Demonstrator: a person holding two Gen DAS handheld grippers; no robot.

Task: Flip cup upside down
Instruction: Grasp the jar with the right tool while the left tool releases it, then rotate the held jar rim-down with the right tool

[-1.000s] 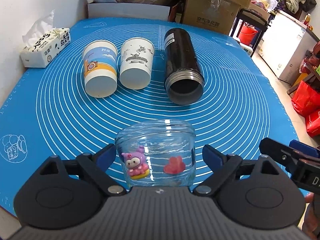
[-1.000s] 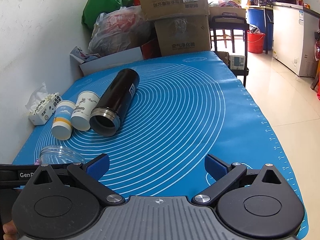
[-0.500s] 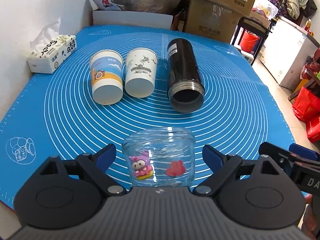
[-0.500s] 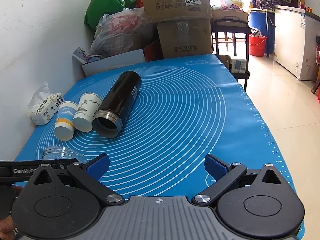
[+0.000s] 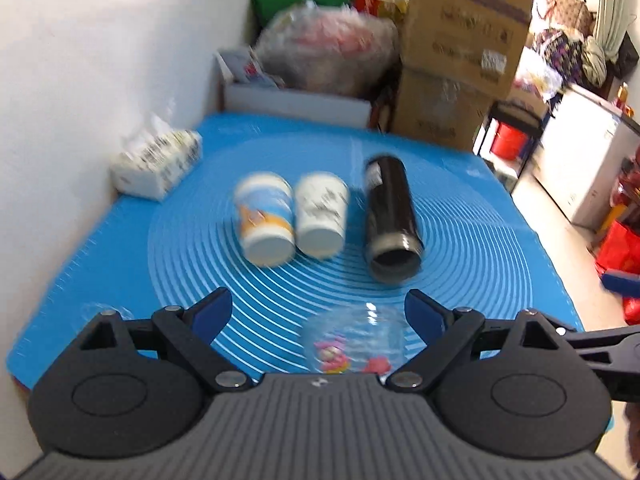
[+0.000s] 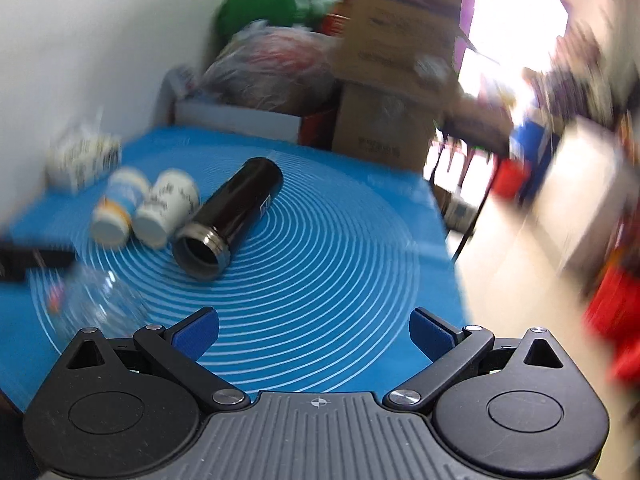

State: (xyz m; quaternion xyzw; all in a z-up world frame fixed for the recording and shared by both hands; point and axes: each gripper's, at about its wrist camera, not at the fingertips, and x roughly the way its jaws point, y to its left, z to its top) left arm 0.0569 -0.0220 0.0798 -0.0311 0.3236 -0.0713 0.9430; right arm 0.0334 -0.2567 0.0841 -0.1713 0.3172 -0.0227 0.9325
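My left claw point(image 5: 318, 314) is spread wide and holds nothing. The clear glass cup point(image 5: 354, 342) sits on the blue mat point(image 5: 480, 240), low between my 2 blue fingertips point(image 5: 212, 312) but closer to the right one. It touches neither of them. It has a pink cartoon sticker point(image 5: 330, 354) and a red sticker point(image 5: 376, 365) on its side. The picture is blurry, so I cannot tell which way up the cup is.

My right claw point(image 6: 314, 334) is spread wide too, and nothing is in it. From its camera the glass cup point(image 6: 96, 300) is off to the left, outside the fingers.

Farther back on the mat, a black flask point(image 5: 390, 222) lies on its side with its open mouth toward me. Just left of it are 2 paper cups, a white one point(image 5: 322, 216) and a blue and orange one point(image 5: 266, 220). They are right next to each other. A tissue pack point(image 5: 158, 166) sits by the white wall point(image 5: 100, 60). Cardboard boxes point(image 5: 456, 56) and a full plastic bag point(image 5: 324, 56) are piled past the far end of the mat.
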